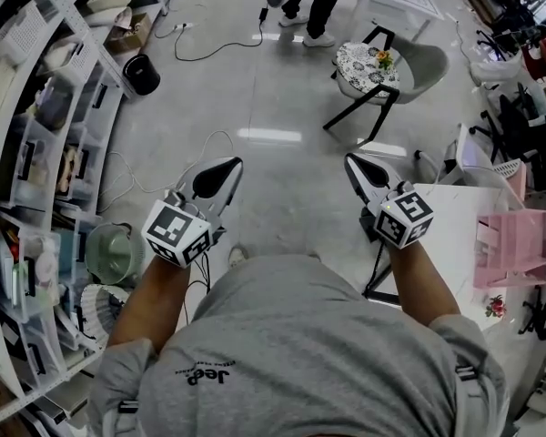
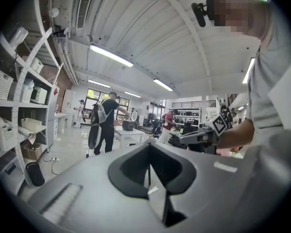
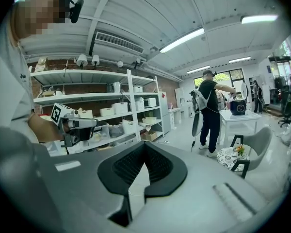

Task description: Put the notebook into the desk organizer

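Note:
A pink desk organizer (image 1: 511,247) stands on a white table (image 1: 450,235) at the right edge of the head view. No notebook shows in any view. My left gripper (image 1: 217,175) (image 2: 149,152) is held out over the floor, shut, with nothing between its jaws. My right gripper (image 1: 364,173) (image 3: 144,152) is held level with it, just left of the table corner, its jaws also closed on nothing. Each gripper view looks up into the room and catches the other gripper: the right gripper's body (image 2: 203,132), the left gripper's body (image 3: 75,125).
White shelving (image 1: 36,198) full of boxes curves along the left. A chair with a floral cushion (image 1: 373,71) stands ahead on the grey floor, and a person (image 1: 305,3) stands beyond it. A black cylinder (image 1: 141,73), cables and a green bucket (image 1: 114,251) lie near the shelves.

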Action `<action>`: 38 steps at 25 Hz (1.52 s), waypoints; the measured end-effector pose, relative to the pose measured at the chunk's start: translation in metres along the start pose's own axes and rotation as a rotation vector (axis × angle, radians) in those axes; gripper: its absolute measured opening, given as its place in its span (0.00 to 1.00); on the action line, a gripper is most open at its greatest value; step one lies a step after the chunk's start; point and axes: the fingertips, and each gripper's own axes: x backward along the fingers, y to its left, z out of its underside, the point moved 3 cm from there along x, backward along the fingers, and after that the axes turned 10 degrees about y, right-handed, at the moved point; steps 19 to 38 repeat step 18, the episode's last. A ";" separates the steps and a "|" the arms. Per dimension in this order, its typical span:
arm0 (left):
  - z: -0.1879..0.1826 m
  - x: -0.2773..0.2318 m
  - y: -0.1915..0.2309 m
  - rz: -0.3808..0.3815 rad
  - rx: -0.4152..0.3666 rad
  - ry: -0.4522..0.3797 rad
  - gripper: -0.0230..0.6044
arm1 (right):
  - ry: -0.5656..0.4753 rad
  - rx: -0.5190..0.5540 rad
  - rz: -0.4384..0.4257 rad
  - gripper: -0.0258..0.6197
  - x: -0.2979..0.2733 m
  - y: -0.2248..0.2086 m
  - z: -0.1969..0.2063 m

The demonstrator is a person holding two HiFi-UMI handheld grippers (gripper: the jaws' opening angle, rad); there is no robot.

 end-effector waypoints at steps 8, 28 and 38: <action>-0.004 -0.005 -0.002 0.010 -0.009 0.001 0.13 | -0.003 0.012 0.000 0.04 0.003 -0.003 -0.004; -0.004 -0.009 -0.006 0.014 -0.009 -0.001 0.13 | -0.011 0.023 -0.001 0.04 0.005 -0.004 -0.004; -0.004 -0.009 -0.006 0.014 -0.009 -0.001 0.13 | -0.011 0.023 -0.001 0.04 0.005 -0.004 -0.004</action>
